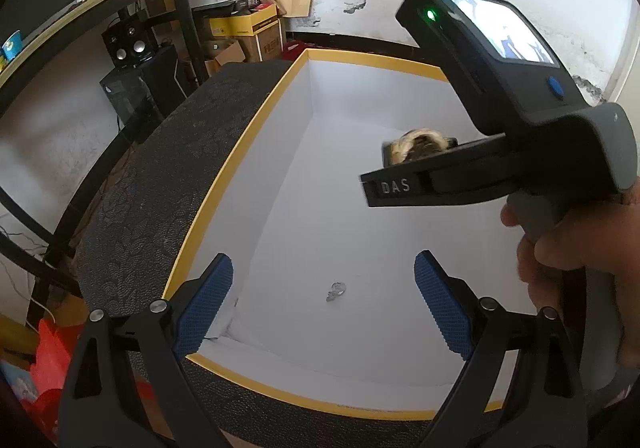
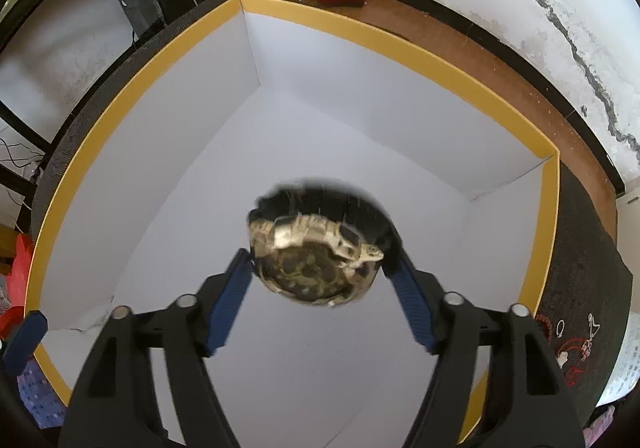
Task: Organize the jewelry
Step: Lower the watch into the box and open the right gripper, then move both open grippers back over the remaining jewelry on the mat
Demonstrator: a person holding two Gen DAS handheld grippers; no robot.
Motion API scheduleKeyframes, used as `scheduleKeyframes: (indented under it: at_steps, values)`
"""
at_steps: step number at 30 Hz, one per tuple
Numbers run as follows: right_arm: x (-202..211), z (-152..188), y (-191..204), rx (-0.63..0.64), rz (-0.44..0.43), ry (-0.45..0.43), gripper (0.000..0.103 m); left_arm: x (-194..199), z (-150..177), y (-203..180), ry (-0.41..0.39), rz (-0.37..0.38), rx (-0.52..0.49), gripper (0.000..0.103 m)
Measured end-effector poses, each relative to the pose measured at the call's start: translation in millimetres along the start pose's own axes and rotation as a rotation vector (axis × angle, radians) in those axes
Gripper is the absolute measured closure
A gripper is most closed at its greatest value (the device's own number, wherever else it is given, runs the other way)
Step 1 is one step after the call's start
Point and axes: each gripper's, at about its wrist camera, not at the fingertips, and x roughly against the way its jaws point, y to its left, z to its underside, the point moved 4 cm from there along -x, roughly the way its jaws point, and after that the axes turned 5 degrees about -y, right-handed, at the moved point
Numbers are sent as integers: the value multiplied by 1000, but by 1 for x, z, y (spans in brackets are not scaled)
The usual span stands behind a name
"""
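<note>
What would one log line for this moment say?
stage: watch going into box | right tongs: open around camouflage watch, blurred | left tongs: open, empty, over box | box floor: small silver piece

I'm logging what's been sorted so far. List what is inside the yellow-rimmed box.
Inside the box: a small silvery piece on the white floor, and a watch between the right gripper's jaws. The floor beneath the watch is hidden.

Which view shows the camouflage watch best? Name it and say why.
The right wrist view: the camouflage watch fills the centre between the right gripper's open fingers, above the white box floor, though blurred. The left wrist view shows only part of it, hidden behind the right gripper's body.
</note>
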Motion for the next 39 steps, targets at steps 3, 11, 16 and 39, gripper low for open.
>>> scheduleKeyframes:
  at_steps: [3, 11, 16, 39]
  values:
    - [11, -4, 0, 28, -1, -47, 7, 2, 0, -2, -6, 6, -4, 13]
    - [54, -5, -20, 13, 7, -154, 7, 7, -5, -9, -29, 25, 2, 13]
    - [99, 18, -51, -39, 34, -231, 7, 12, -8, -16, -50, 33, -2, 9]
    - [184, 267, -275, -476, 284, -318, 7, 33, -3, -210, -129, 198, -228, 6]
